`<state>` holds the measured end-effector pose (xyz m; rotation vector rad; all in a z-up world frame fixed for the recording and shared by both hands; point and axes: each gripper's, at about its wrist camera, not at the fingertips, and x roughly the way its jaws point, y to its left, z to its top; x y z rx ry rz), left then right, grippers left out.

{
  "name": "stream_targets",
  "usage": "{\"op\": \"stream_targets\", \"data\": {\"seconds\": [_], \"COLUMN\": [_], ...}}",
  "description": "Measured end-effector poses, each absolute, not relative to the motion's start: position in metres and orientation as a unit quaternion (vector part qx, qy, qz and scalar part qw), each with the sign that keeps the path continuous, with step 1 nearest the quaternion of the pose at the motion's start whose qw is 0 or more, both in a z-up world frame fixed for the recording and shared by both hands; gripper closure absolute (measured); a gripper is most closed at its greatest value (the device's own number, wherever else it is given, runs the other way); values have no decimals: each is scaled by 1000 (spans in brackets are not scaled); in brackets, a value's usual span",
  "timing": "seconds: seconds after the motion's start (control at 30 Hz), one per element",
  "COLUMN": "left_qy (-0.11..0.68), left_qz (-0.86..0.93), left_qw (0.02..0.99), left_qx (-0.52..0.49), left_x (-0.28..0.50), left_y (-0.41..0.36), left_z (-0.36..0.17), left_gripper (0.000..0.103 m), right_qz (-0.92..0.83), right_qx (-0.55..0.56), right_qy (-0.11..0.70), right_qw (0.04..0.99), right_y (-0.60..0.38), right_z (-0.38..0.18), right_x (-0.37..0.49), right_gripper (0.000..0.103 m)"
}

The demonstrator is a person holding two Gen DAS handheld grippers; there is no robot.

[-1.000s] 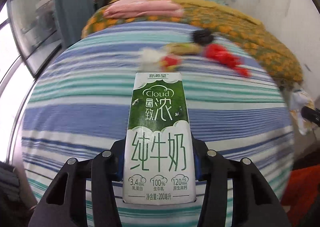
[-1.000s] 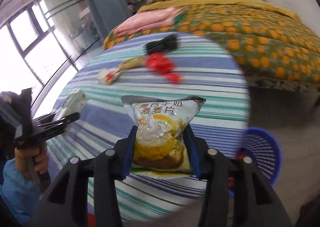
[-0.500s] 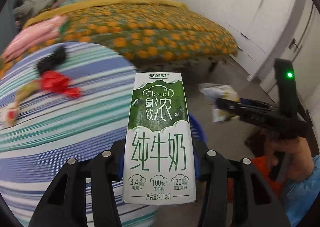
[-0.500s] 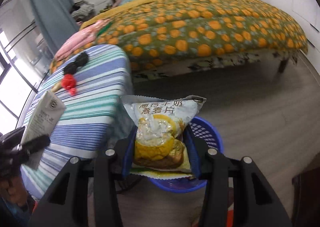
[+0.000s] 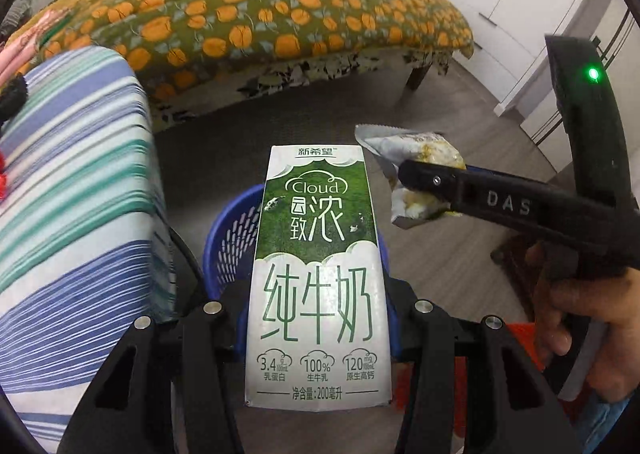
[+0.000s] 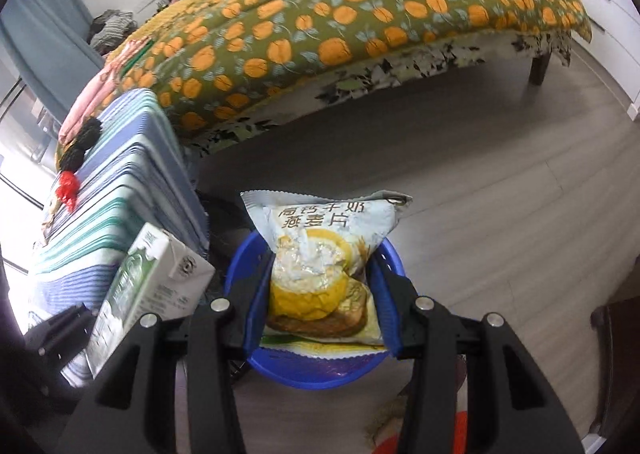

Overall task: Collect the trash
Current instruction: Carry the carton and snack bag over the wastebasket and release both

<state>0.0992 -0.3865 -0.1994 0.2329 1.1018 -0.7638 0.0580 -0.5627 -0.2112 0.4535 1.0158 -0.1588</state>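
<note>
Both hands have swung off the striped table since a second ago, and the view ahead has gone from tabletop litter to floor and basket. Nearest in the left wrist view, the left gripper [image 5: 318, 318] pinches the milk carton [image 5: 318, 274] by its two side edges, upright, green label facing the camera, its top edge overlapping the blue basket [image 5: 228, 246] behind it. The right gripper [image 6: 320, 294] clamps the oat snack packet [image 6: 320, 254] at its waist, crimped top edge free above the pads, and the basket rim [image 6: 312, 374] shows on both sides and below it. The person's right hand [image 5: 588, 330] wraps that tool's handle at the right of the left view, the two loads near each other but apart. To the left, the striped table [image 6: 132, 214] drops off in a hanging cloth edge right beside the basket, so that side is tight. To the right, open wood floor [image 6: 500, 194] runs clear. On the far tabletop sit a red wrapper [image 6: 68, 188] and a black bundle [image 6: 82, 142]. Beyond, the bed [image 6: 360, 14] with its orange-patterned quilt overhangs the floor, one leg showing at the far corner.
</note>
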Motion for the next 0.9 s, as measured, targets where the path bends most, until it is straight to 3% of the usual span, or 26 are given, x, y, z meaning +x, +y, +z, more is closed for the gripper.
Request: {"op": "stream_targets", "data": {"seconds": [0.1,0.13,0.17,0.2,0.23,0.43,0.53,0.67,0.9], "left_qy": [506,507,510,510,510,477,450,437,458], "left_qz": [-347,-344,-338,-335,-335,-360,-359,-318,-163], "left_qw": [780,780,780,781,782,792,808,834,871], "left_qx": [123,127,131,131,130,125,125,113,71], "left_x": [102,103,105,106,106,85,73,74,109], "left_y": [-401,-403,-407,-408,-408,-383,-343,-266,-105], "left_z": [-210,-213,-218,-218,-218,-181,-157,-145,-158], "left_gripper": [53,46,31,29,29,20,15,13,13], "right_qz": [-75,-74,-75,-74,-78,-118,-132,-123,41], "right_qx": [225,227,235,245,251,237,209,141,41], "right_qy": [490,491,491,485,478,439,424,410,396], "right_qw": [839,838,836,836,838,858,871,893,916], "right_y": [-568,-569,-572,-574,-577,-582,-573,-526,-354], "right_z": [-222,-224,-228,-230,-229,-206,-195,-181,-155], "right_x": [68,70,73,73,72,55,47,42,49], "right_gripper": [56,55,50,38,34,25,16,14,11]}}
